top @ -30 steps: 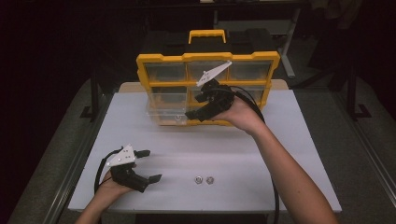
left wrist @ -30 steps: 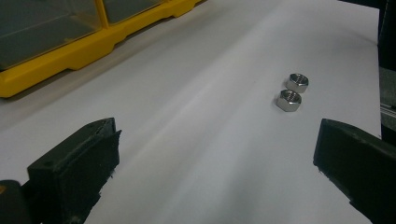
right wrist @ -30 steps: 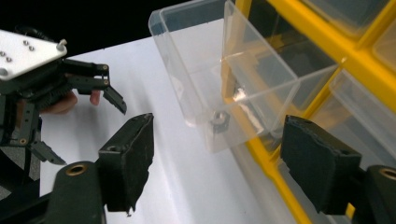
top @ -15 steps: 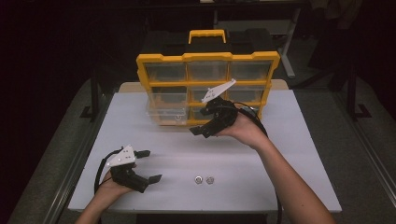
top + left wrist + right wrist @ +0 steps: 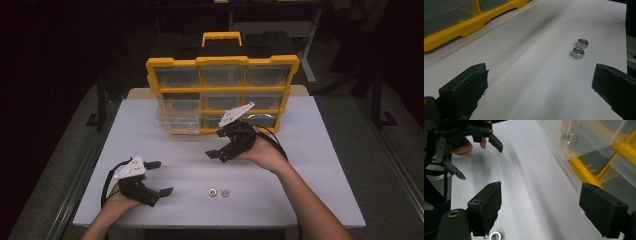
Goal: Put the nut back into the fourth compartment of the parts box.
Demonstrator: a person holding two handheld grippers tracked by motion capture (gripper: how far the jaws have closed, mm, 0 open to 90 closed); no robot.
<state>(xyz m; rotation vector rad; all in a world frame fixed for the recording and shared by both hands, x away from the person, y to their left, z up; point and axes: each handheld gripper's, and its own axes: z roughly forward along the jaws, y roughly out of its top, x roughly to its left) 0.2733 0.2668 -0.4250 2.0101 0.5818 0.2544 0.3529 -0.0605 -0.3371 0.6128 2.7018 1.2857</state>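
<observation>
Two hex nuts (image 5: 218, 192), bright steel and threaded, lie touching side by side on the white worktop (image 5: 325, 150) near its 6 o'clock edge. At 12 o'clock stands a yellow organizer (image 5: 222, 62); its clear lower-left drawer (image 5: 175, 122) is pulled out and holds nuts. Right tongs (image 5: 220, 146) hover spread and empty, jaws having just widened. Left tongs (image 5: 161, 176) rest spread at 8 o'clock. Open worktop surrounds the nuts.

In the right gripper view, a nut (image 5: 496, 236) at 6 o'clock is cut off by the bottom edge. Contents of the pulled-out clear drawer (image 5: 584, 137) at 1 o'clock are blurred. In the high view, the organiser (image 5: 222, 95) compartments' contents are too small to tell.
</observation>
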